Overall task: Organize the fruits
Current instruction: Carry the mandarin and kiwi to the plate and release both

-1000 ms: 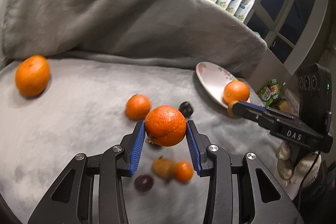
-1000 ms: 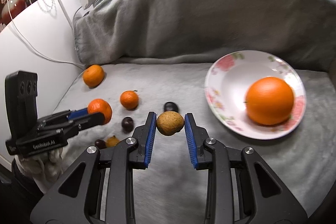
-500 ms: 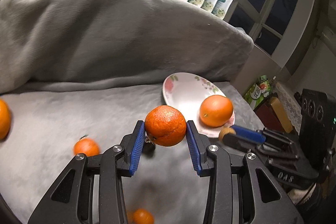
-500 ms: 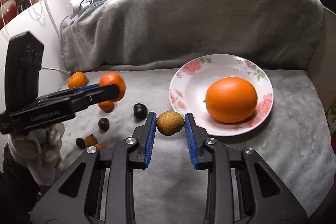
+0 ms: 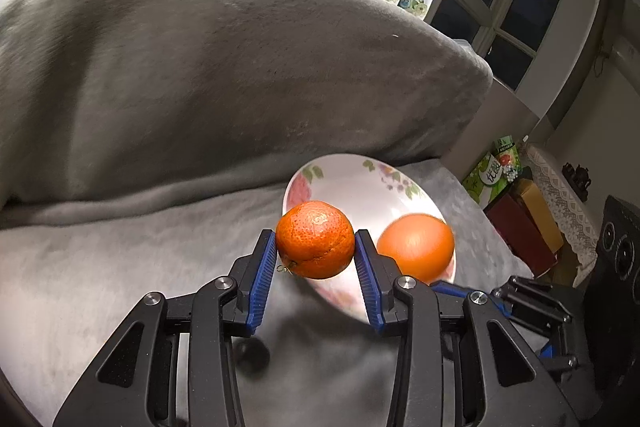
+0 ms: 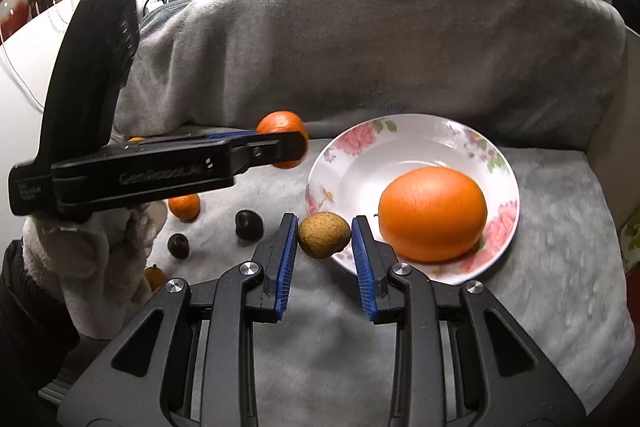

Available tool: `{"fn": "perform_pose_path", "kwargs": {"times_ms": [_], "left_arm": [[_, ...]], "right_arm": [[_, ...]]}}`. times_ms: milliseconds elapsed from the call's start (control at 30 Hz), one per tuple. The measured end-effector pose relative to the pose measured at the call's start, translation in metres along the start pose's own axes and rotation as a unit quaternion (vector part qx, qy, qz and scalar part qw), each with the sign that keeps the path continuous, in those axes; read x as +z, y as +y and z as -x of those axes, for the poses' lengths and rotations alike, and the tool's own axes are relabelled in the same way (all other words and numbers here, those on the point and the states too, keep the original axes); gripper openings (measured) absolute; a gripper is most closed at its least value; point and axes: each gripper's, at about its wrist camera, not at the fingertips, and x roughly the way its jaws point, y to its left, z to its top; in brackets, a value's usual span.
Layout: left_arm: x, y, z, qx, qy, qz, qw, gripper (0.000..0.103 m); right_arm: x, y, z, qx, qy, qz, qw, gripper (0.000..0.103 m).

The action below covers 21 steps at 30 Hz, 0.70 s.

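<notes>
My left gripper (image 5: 315, 251) is shut on a rough-skinned mandarin (image 5: 315, 245) and holds it in the air at the near left rim of the flowered plate (image 5: 340, 175). A large smooth orange (image 5: 416, 247) lies in that plate. My right gripper (image 6: 325, 235) is shut on a small brown fruit (image 6: 324, 234) just left of the plate's (image 6: 420, 131) near rim, beside the orange (image 6: 433, 213). In the right wrist view the left gripper (image 6: 288, 147) shows side-on with its mandarin (image 6: 280, 125).
On the grey blanket (image 6: 560, 247) left of the plate lie a small mandarin (image 6: 184, 206), two dark plums (image 6: 249, 223) (image 6: 178, 245) and a small orange fruit (image 6: 156, 277). A blanket-covered backrest (image 5: 200, 67) rises behind. Boxes (image 5: 528, 223) stand off the right edge.
My left gripper has carried the mandarin right to the plate's rim. My right gripper with the brown fruit has come closer to the plate.
</notes>
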Motion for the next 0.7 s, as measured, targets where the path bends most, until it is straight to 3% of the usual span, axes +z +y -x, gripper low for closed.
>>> {"fn": "perform_pose_path", "kwargs": {"times_ms": [700], "left_arm": [[0.021,-0.004,-0.031,-0.010,0.024,-0.014,0.9996,0.039]], "right_arm": [[0.003,-0.004,-0.020,-0.003,0.009,0.009,1.000,0.030]]}}
